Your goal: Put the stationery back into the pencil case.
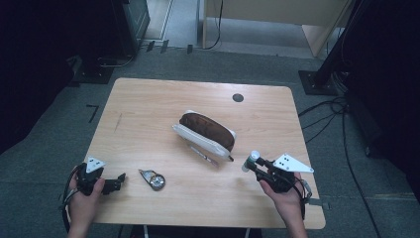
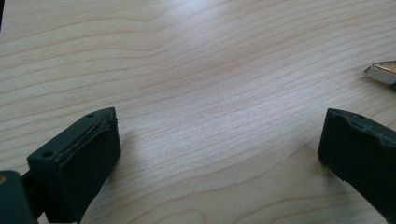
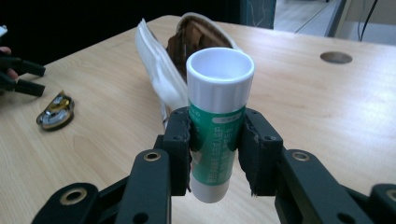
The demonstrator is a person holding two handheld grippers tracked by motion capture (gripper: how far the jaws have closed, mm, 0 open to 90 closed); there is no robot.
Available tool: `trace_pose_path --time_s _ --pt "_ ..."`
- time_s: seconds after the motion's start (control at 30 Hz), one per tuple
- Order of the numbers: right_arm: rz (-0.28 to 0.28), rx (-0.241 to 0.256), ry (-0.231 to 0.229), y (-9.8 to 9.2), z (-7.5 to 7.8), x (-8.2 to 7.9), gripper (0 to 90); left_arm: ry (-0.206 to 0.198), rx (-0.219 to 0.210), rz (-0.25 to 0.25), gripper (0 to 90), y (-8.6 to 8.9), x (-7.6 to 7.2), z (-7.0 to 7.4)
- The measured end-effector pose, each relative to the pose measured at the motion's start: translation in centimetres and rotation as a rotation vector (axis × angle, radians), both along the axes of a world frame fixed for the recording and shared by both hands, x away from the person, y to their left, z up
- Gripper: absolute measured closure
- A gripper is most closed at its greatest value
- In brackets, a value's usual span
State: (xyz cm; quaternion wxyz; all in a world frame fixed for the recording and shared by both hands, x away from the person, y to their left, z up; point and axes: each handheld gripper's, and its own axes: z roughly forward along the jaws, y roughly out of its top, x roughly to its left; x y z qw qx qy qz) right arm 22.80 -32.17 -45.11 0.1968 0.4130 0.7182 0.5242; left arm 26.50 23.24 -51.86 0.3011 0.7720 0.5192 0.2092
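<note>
My right gripper [image 3: 215, 154] is shut on a green glue stick [image 3: 217, 126] with a white cap, held upright above the table's near right part [image 1: 252, 159]. A white pencil case [image 1: 205, 134] with a brown lining lies open at mid-table, just beyond the stick [image 3: 161, 70]. A small round metal tape measure [image 1: 154, 180] lies near the front left [image 3: 56, 112]. My left gripper [image 1: 119, 182] stands open over bare wood at the near left edge, jaws wide apart [image 2: 217, 154], left of the tape measure's edge [image 2: 380, 72].
The wooden table [image 1: 148, 109] has a round cable hole [image 1: 237, 97] at the back right. A pen-like item [image 1: 200, 153] lies along the case's near side. Dark equipment and cables surround the table on the grey floor.
</note>
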Motion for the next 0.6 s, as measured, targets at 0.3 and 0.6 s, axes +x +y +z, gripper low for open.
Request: trace_pose_path --time_s 0.3,0.6 --pt "0.027 -0.006 -0.038 1.2 2.7 2.0 66.2 0.000 0.000 0.000 0.0 0.0 0.0 0.0" --pt "0.044 -0.007 -0.054 2.8 3.6 4.9 66.3 0.000 0.000 0.000 0.0 0.0 0.0 0.0"
